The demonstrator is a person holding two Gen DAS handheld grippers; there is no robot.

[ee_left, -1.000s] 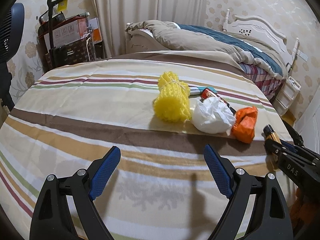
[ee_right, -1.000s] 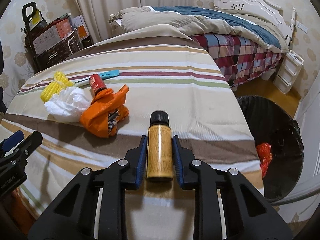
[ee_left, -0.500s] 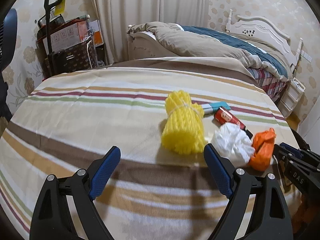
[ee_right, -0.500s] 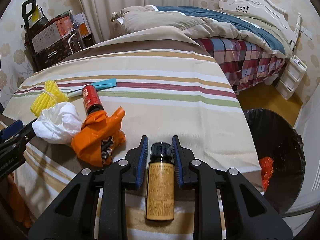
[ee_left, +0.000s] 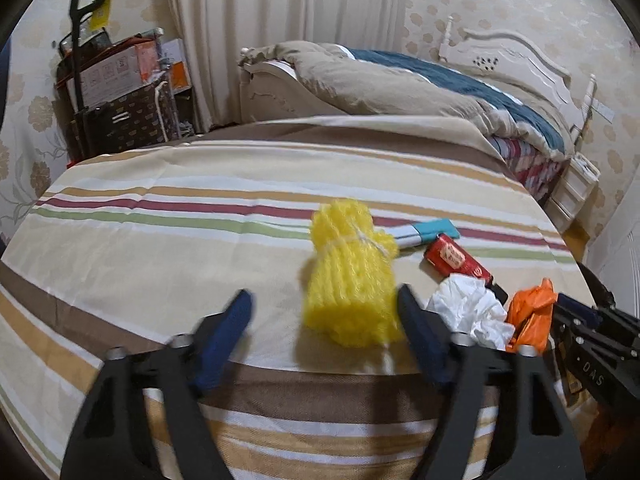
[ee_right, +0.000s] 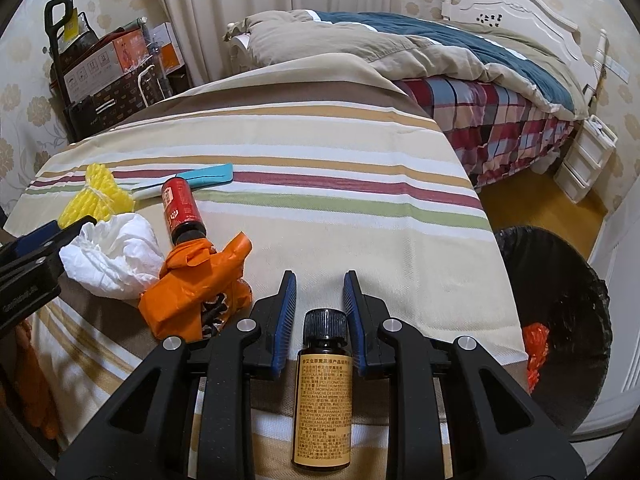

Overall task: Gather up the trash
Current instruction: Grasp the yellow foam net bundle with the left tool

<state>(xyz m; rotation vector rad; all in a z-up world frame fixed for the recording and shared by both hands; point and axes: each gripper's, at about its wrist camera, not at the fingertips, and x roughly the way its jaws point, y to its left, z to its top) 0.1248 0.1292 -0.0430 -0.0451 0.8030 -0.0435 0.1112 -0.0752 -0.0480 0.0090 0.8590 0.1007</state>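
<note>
Amber glass, black-capped, the small bottle (ee_right: 323,392) lies on the striped woven cloth (ee_right: 320,216) between the parted blue pads of the right gripper (ee_right: 320,300) (untouched). The left gripper (ee_left: 324,320), spread wide, frames the knobbly yellow foam net (ee_left: 352,280); crumpled white tissue (ee_left: 468,312) lies beside it.

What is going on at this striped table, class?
A person with a gripper in each hand is clearing trash. The right gripper is open, and the small brown bottle lies between its fingers, not clamped. The left gripper is open just short of the yellow foam net. White paper, an orange bag and a red bottle wait on the table. The black bin stands to the right.
</note>
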